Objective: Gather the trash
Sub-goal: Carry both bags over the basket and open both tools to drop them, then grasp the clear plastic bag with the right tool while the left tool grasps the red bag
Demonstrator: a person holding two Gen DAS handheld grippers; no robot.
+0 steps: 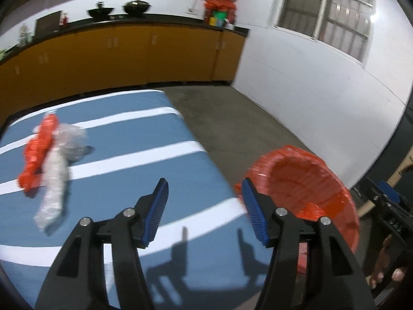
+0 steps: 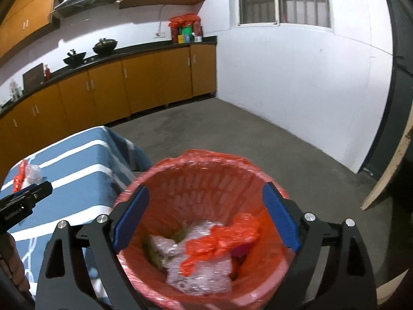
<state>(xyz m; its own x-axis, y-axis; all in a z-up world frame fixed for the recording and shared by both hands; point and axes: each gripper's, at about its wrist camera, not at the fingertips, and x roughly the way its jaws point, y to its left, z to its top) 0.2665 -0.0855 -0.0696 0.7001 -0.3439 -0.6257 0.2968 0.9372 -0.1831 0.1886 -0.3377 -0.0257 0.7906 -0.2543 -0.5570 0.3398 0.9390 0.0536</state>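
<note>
A red wrapper (image 1: 38, 152) and a crumpled clear plastic bag (image 1: 58, 173) lie together on the blue-and-white striped table (image 1: 144, 160), at its left. My left gripper (image 1: 205, 213) hangs open over the table's right edge, to the right of them, nothing between its blue pads. My right gripper (image 2: 206, 219) stands wide open above the bin (image 2: 201, 180) lined with a red bag. Inside the bin lie a red plastic piece (image 2: 219, 242) and clear plastic (image 2: 198, 271). The same bin (image 1: 304, 186) shows beside the table in the left wrist view.
Orange kitchen cabinets (image 2: 124, 87) under a dark counter with woks run along the back wall. Grey concrete floor (image 2: 258, 142) spreads between table, bin and white wall. A wooden board (image 2: 387, 175) leans at the right. The right gripper's body (image 1: 387, 206) and a hand show at the lower right.
</note>
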